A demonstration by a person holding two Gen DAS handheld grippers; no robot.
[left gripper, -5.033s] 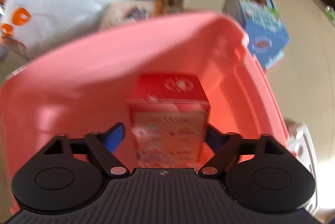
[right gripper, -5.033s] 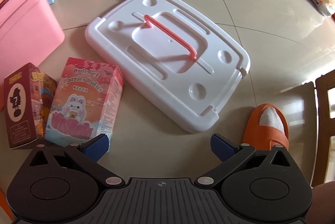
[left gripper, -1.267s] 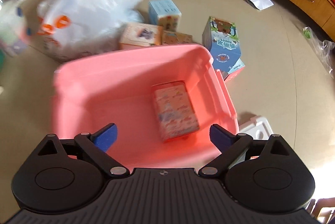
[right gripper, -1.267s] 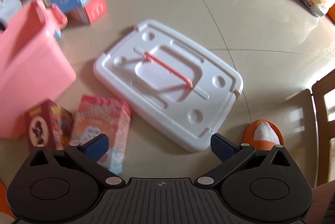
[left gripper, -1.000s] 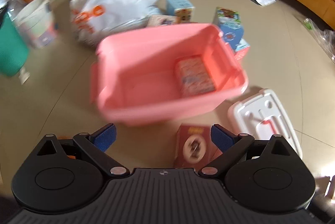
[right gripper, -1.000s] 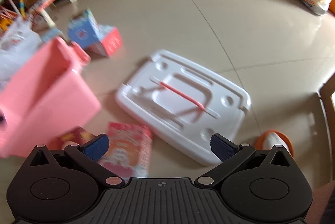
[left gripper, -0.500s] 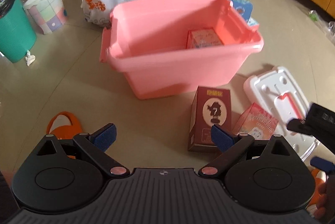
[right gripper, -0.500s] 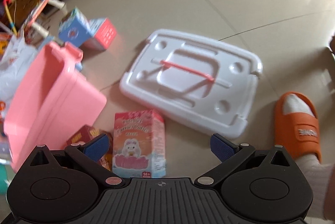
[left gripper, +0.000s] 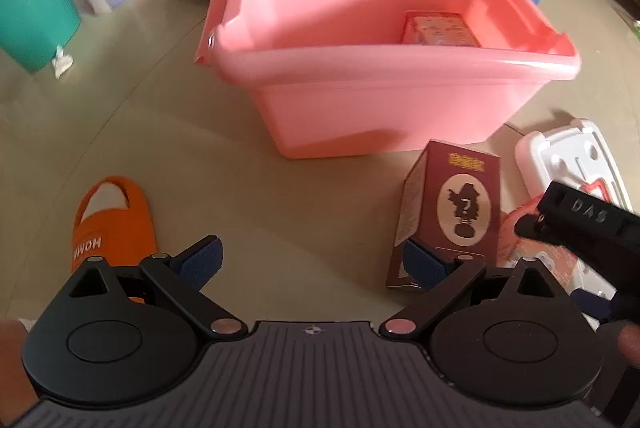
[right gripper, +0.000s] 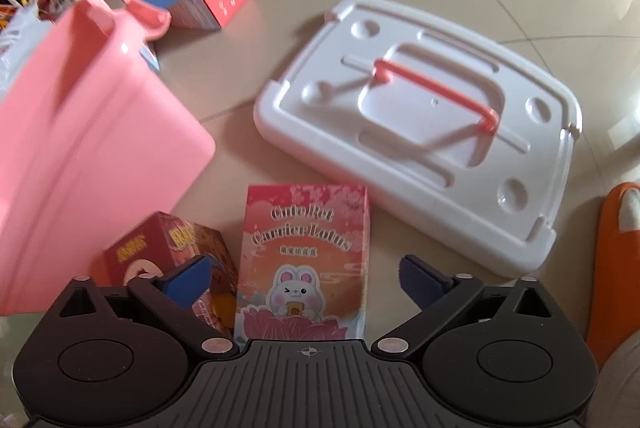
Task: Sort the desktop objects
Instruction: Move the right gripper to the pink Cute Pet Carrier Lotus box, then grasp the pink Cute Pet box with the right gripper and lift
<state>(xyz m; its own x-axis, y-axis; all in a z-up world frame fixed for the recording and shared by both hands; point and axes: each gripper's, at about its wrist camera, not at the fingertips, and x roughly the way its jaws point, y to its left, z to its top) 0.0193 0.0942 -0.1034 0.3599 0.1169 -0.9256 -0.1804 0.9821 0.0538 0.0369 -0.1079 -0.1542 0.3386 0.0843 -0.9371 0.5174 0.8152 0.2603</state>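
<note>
Two cartons lie on the floor before us, waiting to be sorted. Going from the left in the right wrist view, we see the pink bin [right gripper: 80, 131], smooth moulded plastic with a rolled rim, one carton already inside it. Just beside its near wall lies the maroon box [right gripper: 168, 248], printed card with crisp edges. Next to that, flat on its back, is the pink rabbit box [right gripper: 306, 252], glossy card. Further right rests the white lid [right gripper: 420, 131], rigid plastic with round dimples and a thin pink handle.

Our left tool [left gripper: 316, 260] is spread and empty, its right pad in front of the maroon box. Our right tool [right gripper: 302, 280] is also spread; its jaws have just been narrowing a little, the rabbit box between them but not yet pinched.

We judge both cartons light, hollow and easily dented. The long side faces look best to take, squeezed gently, since glossy card may slip.
</note>
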